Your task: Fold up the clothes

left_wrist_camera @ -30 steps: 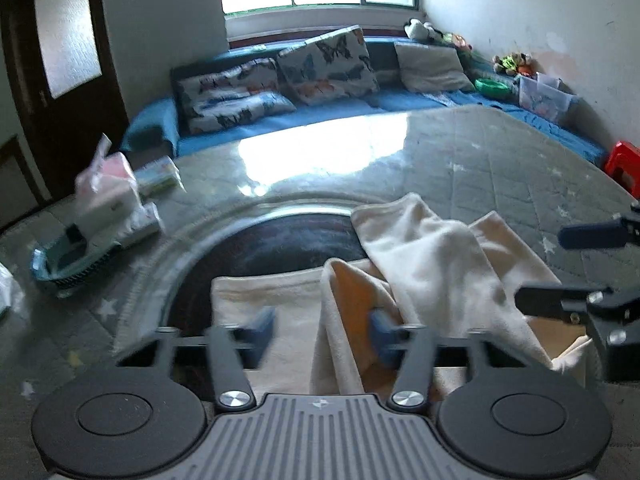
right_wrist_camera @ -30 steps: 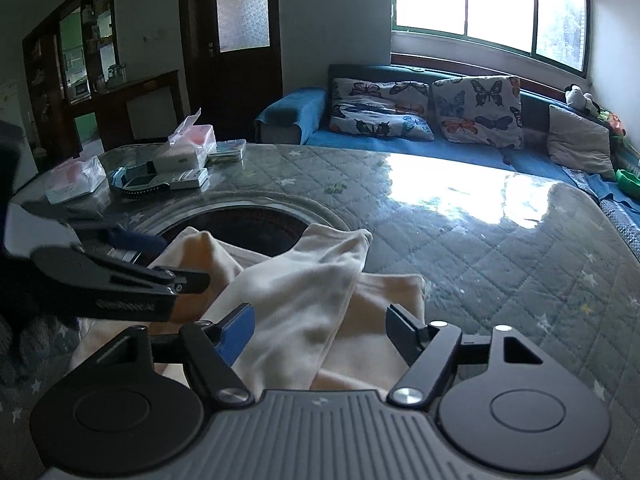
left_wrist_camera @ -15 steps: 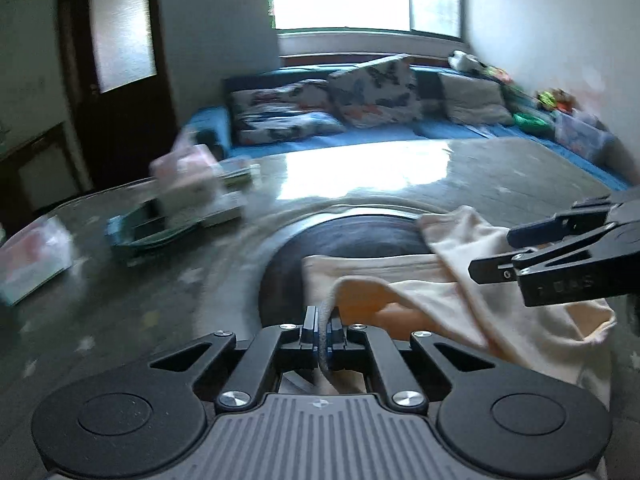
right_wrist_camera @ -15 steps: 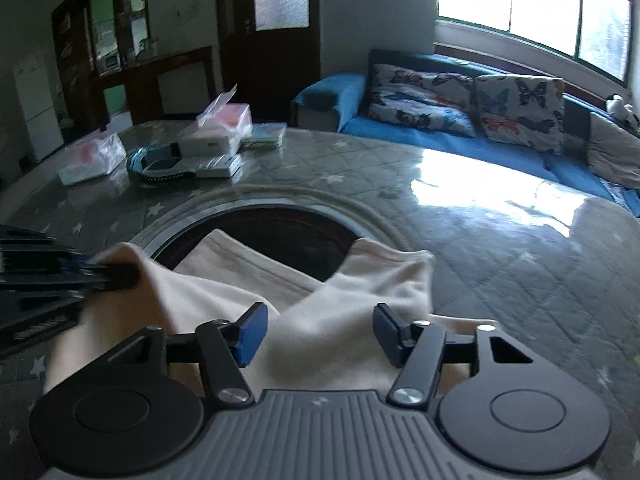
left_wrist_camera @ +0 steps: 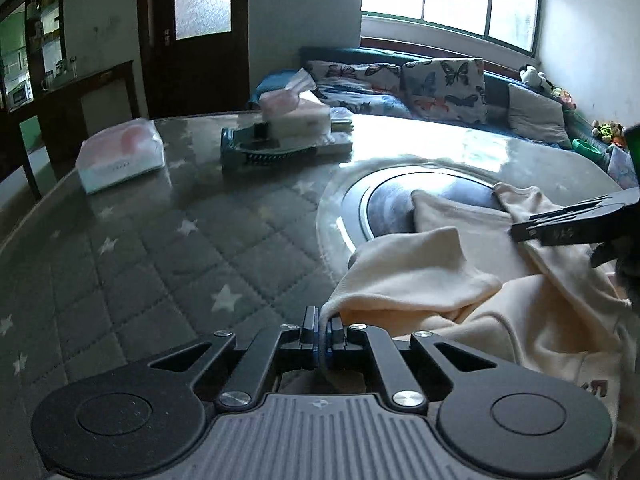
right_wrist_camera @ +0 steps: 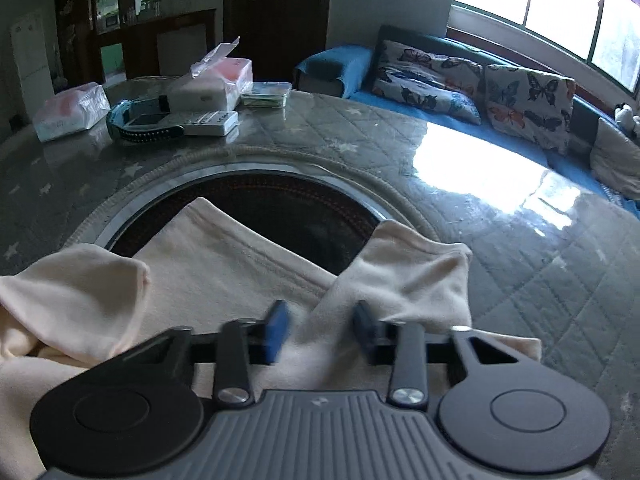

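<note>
A cream garment [left_wrist_camera: 448, 280] lies crumpled on the round table, partly over its dark centre disc [left_wrist_camera: 390, 208]. My left gripper [left_wrist_camera: 322, 338] is shut on the garment's left sleeve edge and holds it at the near side. In the right wrist view the garment [right_wrist_camera: 224, 264] spreads under my right gripper [right_wrist_camera: 320, 330], whose blue-padded fingers stand apart on either side of the right sleeve [right_wrist_camera: 404, 276]. The right gripper also shows at the right edge of the left wrist view [left_wrist_camera: 576, 228], over the garment.
The table has a grey quilted star-pattern cover [left_wrist_camera: 160, 256]. At its far side are tissue packs [right_wrist_camera: 70, 110], a tissue box [right_wrist_camera: 220, 80], a blue device [right_wrist_camera: 148, 122] and a small tray [right_wrist_camera: 266, 94]. A blue sofa with butterfly cushions [right_wrist_camera: 480, 80] stands behind.
My left gripper closed on the sleeve edge and drew it leftward. My right gripper's fingers narrowed and moved forward around the right sleeve.
</note>
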{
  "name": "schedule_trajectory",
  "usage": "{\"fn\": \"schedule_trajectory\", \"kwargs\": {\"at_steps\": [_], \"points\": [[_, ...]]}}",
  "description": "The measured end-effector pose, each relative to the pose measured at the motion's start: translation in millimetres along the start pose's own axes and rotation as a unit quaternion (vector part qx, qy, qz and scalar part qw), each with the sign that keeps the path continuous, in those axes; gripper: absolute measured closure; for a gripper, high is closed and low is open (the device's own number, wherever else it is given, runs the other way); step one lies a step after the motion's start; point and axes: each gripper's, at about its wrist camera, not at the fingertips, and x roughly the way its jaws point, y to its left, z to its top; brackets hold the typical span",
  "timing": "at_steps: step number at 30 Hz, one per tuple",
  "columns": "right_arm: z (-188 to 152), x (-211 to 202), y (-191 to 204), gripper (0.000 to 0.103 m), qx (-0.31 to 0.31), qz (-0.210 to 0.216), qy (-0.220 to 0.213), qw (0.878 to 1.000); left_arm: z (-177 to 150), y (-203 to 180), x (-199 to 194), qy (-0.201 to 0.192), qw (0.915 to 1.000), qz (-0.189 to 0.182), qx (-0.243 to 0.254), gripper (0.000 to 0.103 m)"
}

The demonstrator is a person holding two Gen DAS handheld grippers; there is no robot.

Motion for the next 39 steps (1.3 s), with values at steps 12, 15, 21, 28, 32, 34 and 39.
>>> {"fn": "schedule_trajectory", "kwargs": {"at_steps": [12,15,21,28,32,34,39], "points": [[-20.3,-61.2,-31.3,0.101,0.014,-0.062,-0.058,0.996,-11.6,12.3,-15.6,-0.008,0.9999,0.011,-0.009,0.099],[-33.3,-87.8,-47.6,0.101,0.029,-0.083,-0.074,0.993,-18.8,20.6,-24.1,-0.008,0.9998,0.014,-0.012,0.099],[-71.9,-145.1,-76.8,0.101,0.065,-0.125,-0.099,0.985,-35.1,30.5,-38.2,-0.003,0.9997,0.019,-0.011,0.099],[-138.1,-189.4,-99.8,0.101,0.122,-0.173,-0.084,0.974,-50.9,31.7,-50.6,-0.002,0.9998,0.018,0.001,0.099],[-174.3,-202.1,-109.8,0.101,0.154,-0.195,-0.058,0.967,-53.5,32.2,-54.7,-0.002,0.9998,0.017,0.007,0.099],[-187.3,-203.3,-115.8,0.101,0.169,-0.208,-0.039,0.963,-53.7,32.1,-56.4,-0.003,0.9998,0.019,0.01,0.099],[-198.2,-210.0,-118.7,0.098,0.172,-0.209,-0.033,0.962,-53.6,31.1,-62.7,-0.001,0.9996,0.015,0.022,0.092]]}}
